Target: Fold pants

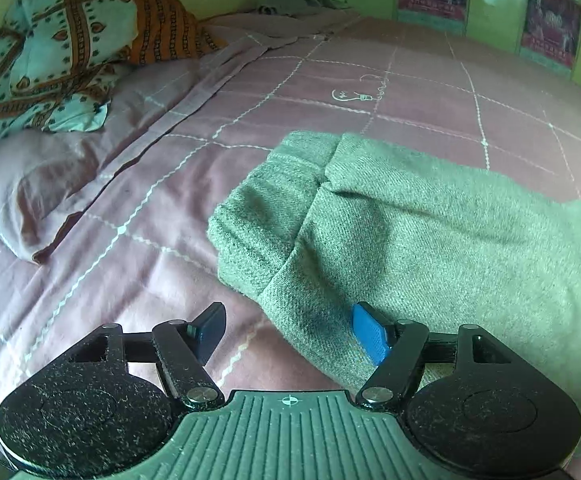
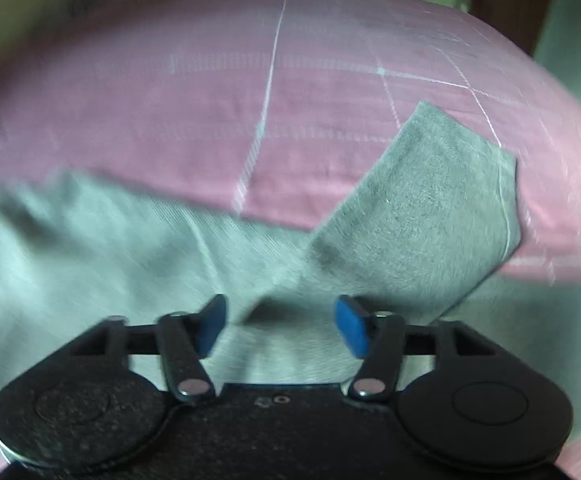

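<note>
Your left gripper [image 1: 288, 334] is spread wide and grips nothing; its right pad hovers over the near edge of the grey pants [image 1: 410, 232], which lie on the pink bedspread [image 1: 250, 120] to the right of centre, waistband at the far left end. Your right gripper [image 2: 280, 326] also stands apart and empty, low over the pants [image 2: 130, 264]; one leg end [image 2: 430, 208] is folded back toward the far right. A patterned pillow [image 1: 50, 52] sits far left.
</note>
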`<state>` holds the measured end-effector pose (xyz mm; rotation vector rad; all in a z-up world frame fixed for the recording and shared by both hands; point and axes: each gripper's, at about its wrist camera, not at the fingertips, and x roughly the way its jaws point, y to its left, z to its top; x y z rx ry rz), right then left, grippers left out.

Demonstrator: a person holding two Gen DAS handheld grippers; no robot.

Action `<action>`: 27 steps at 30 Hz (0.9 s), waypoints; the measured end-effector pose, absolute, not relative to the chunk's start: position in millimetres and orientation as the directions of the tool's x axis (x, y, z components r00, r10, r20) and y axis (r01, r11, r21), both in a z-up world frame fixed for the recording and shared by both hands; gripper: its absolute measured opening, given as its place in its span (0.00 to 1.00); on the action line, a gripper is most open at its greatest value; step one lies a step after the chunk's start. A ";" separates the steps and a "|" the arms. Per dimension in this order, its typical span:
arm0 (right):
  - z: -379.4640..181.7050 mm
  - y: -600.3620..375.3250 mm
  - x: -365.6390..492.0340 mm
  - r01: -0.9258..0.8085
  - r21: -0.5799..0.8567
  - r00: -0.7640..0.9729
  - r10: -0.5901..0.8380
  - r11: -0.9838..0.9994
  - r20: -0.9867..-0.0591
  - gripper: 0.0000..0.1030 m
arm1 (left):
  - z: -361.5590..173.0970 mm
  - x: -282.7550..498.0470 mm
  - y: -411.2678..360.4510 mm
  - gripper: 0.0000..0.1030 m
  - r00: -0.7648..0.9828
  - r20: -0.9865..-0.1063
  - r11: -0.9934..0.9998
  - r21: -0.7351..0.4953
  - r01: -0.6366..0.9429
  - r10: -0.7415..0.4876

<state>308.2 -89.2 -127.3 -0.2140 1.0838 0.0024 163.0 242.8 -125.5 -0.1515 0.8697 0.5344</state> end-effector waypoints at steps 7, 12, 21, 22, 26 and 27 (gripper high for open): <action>-136.7 -97.5 291.2 -0.189 -0.243 0.502 -0.119 0.951 -0.857 0.11 | -127.7 166.3 239.0 0.69 0.532 -0.750 0.873 0.123 -0.471 0.392; -109.0 -127.2 237.1 -0.138 -0.159 0.545 -0.059 0.978 -0.836 0.11 | -129.0 165.5 241.3 0.69 0.541 -0.750 0.880 0.113 -0.462 0.381; -89.9 -153.3 211.9 -0.104 -0.055 0.592 0.018 0.993 -0.805 0.41 | -129.9 166.8 239.8 0.70 0.538 -0.750 0.882 0.126 -0.455 0.385; -84.0 -148.7 218.0 -0.121 -0.069 0.604 0.018 0.990 -0.797 0.41 | -129.9 166.9 238.9 0.70 0.537 -0.749 0.881 0.131 -0.454 0.388; -94.0 -134.6 250.6 -0.184 -0.145 0.580 -0.011 0.972 -0.815 0.41 | -130.0 166.3 237.9 0.72 0.539 -0.746 0.885 0.143 -0.443 0.390; -101.7 -134.1 257.3 -0.192 -0.165 0.563 -0.030 0.967 -0.826 0.41 | -130.2 166.3 238.8 0.75 0.537 -0.747 0.884 0.144 -0.444 0.391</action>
